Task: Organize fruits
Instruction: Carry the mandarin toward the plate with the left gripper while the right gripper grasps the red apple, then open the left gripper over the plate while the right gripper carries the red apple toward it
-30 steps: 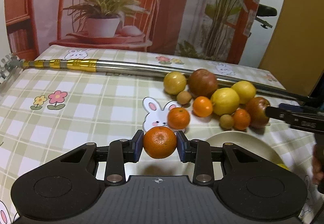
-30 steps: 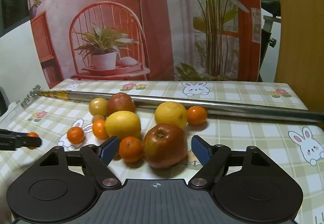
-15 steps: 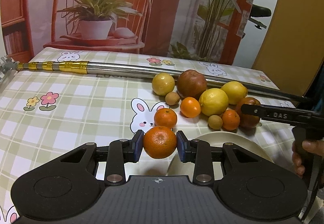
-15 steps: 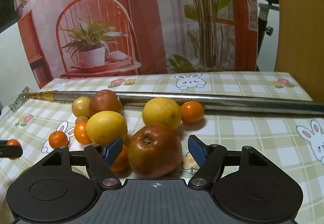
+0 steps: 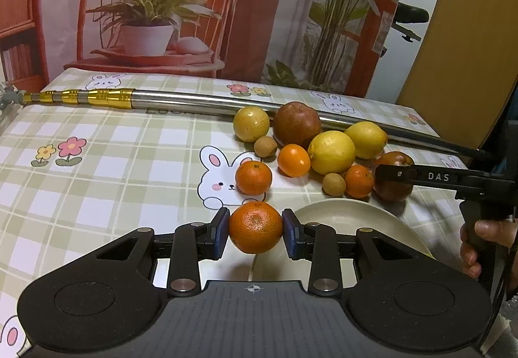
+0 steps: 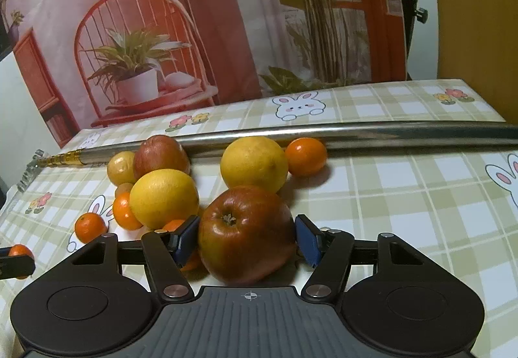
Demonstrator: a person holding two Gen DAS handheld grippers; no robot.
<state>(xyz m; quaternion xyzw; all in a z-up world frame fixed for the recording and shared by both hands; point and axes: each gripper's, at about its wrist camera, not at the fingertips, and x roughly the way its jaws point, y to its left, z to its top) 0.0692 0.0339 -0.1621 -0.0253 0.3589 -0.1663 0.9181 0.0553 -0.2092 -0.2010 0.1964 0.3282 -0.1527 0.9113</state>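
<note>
- Left wrist view: the left gripper [image 5: 255,234] is clamped on a mandarin [image 5: 255,227], both blue pads pressed to its sides, the fruit held above the checked tablecloth [image 5: 106,163] at the near edge of a cream plate [image 5: 349,217].
- Beyond it another mandarin [image 5: 253,177] sits on a printed rabbit, apart from the main cluster.
- The cluster lies against a long steel pole [image 5: 194,100]: a yellow round fruit [image 5: 251,124], a dark red apple [image 5: 297,124], two lemons [image 5: 331,152], an orange kumquat-like fruit [image 5: 294,160], two small brown longans [image 5: 265,146] and a further mandarin [image 5: 358,181].
- At the right edge the right gripper's finger [image 5: 417,176] reaches across a red apple [image 5: 393,193]; a hand [image 5: 485,238] grips its handle.
- Right wrist view: the right gripper [image 6: 246,240] straddles the red apple [image 6: 246,233], which rests on the cloth; its jaws are closing, the left pad at the skin, the right pad just short of it.
- Behind the apple are two lemons [image 6: 164,197] and a small orange fruit [image 6: 306,156] by the pole [image 6: 388,131].
- At far left, the left gripper's fingertip [image 6: 16,264] and its mandarin [image 6: 19,251] show.
</note>
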